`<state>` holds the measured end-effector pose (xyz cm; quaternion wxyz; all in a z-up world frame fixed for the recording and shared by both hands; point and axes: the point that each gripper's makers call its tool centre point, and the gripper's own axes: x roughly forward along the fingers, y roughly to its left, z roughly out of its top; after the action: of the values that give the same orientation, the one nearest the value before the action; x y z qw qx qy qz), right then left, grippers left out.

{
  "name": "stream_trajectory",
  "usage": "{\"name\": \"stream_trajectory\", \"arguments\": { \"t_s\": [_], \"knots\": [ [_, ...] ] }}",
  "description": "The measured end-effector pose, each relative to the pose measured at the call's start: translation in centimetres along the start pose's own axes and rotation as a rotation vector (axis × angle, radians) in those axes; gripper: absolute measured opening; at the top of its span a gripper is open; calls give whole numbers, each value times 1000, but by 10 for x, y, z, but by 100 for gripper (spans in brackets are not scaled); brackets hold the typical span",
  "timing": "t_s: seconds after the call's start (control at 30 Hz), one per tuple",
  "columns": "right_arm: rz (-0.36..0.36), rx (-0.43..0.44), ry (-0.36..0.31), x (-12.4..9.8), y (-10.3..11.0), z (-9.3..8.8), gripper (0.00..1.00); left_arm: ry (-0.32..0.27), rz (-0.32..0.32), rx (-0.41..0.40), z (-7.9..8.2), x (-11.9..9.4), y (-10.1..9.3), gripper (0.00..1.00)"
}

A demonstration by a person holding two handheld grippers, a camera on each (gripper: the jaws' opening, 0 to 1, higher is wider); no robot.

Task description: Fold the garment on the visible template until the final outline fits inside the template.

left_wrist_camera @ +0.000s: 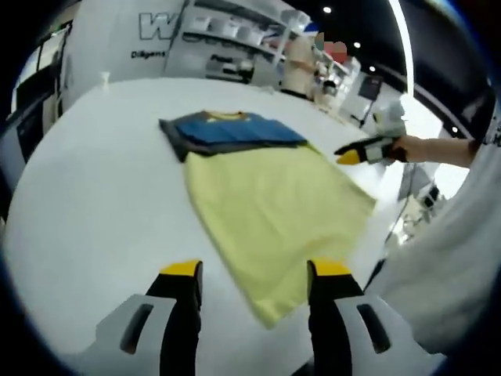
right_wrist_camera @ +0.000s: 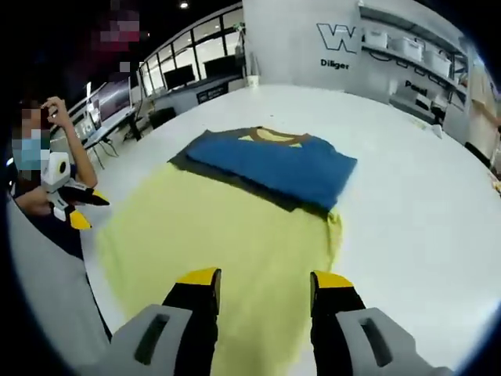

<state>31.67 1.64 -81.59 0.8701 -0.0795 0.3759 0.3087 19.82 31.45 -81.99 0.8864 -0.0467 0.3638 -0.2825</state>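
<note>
The folded blue knit garment (right_wrist_camera: pixel 274 166) covers the far end of the pale yellow rectangular template sheet (right_wrist_camera: pixel 219 243) on the white table (right_wrist_camera: pixel 415 219). Left gripper (left_wrist_camera: pixel 254 276) and right gripper (right_wrist_camera: pixel 262 280) hover empty, jaws spread.

Both views look down from opposite edges of the white table (left_wrist_camera: pixel 94 204), fairly near, sharing the pale yellow rectangular template cloth (left_wrist_camera: pixel 274 211) and folded blue knit garment (right_wrist_camera: pixel 274 166).

- White table (left_wrist_camera: pixel 94 196), broad, round-edged.
- Wall shelving (left_wrist_camera: pixel 235 35) holding white boxes.
- White wall (right_wrist_camera: pixel 305 39) bearing dark lettering.
- Windows (right_wrist_camera: pixel 196 59) beyond the table.
</note>
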Motion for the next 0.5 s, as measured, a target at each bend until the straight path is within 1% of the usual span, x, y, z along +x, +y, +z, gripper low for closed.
{"name": "stream_trajectory", "arguments": {
  "t_s": [0.03,0.07,0.13,0.17,0.23,0.27,0.3,0.33,0.37,0.4,0.43,0.5],
  "knots": [
    [-7,9,2,-3,0,-3,42,4,-10,1,-1,1,-2,44],
    [-18,23,7,-5,1,-11,42,14,-20,5,-2,2,-4,41],
    [-39,57,21,-12,3,-27,41,34,-38,15,-6,5,-7,38],
    [-62,69,36,-22,5,-42,41,52,-58,23,-11,10,-10,38],
    [-77,89,40,-29,5,-50,42,64,-70,16,-14,12,-11,37],
    [-87,114,44,-36,6,-58,42,67,-76,8,-16,15,-12,34],
    [-92,121,43,-39,6,-61,41,70,-83,8,-18,17,-12,32],
    [-106,138,46,-47,3,-70,41,78,-86,8,-19,18,-14,31],
    [-114,150,51,-50,1,-76,40,84,-87,10,-19,17,-16,30],
    [-110,181,60,-54,0,-85,40,102,-114,17,-22,16,-19,31],
    [-108,200,57,-61,3,-91,39,109,-106,17,-24,15,-17,30],
    [-98,210,66,-65,7,-99,39,104,-94,-8,-24,13,-15,31]
  ]
}}
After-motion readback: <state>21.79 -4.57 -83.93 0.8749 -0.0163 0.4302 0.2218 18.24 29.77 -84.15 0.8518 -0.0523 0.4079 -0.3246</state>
